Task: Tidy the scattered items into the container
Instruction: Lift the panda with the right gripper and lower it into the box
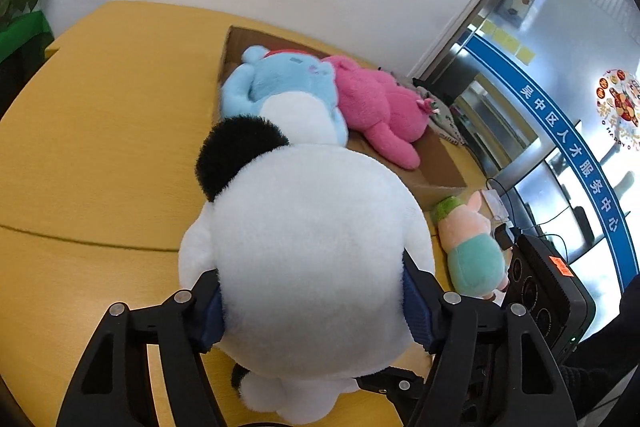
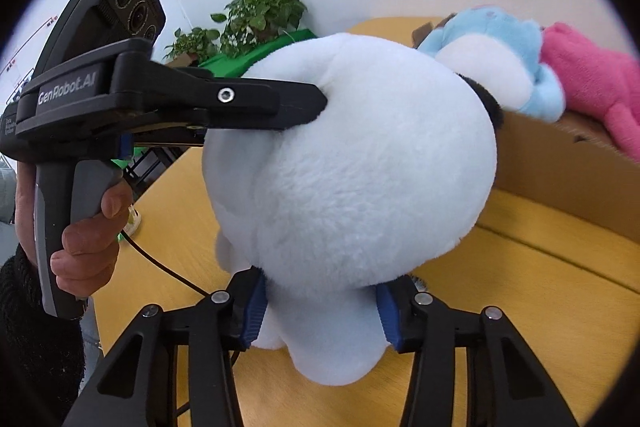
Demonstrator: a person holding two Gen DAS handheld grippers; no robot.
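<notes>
We count five plush toys: one white (image 1: pixel 312 247), one blue (image 1: pixel 280 87), one pink (image 1: pixel 380 107), one pastel (image 1: pixel 472 243), one partly hidden grey patterned one (image 1: pixel 438 111); one cardboard box (image 1: pixel 436 163); two grippers (image 1: pixel 316 311) (image 2: pixel 320 311).

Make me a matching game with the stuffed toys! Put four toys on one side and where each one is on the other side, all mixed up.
Toys:
1. big white toy
2. blue toy
3. pink toy
4. little toy with the teal body

Places:
A. lying in the cardboard box, on the side nearer the glass door
B. squeezed by both claws, left claw and right claw
C. on the yellow table, outside the box
D. in the box, with a white tummy, just behind the white toy

Pairs: 1-B, 2-D, 3-A, 4-C
</notes>
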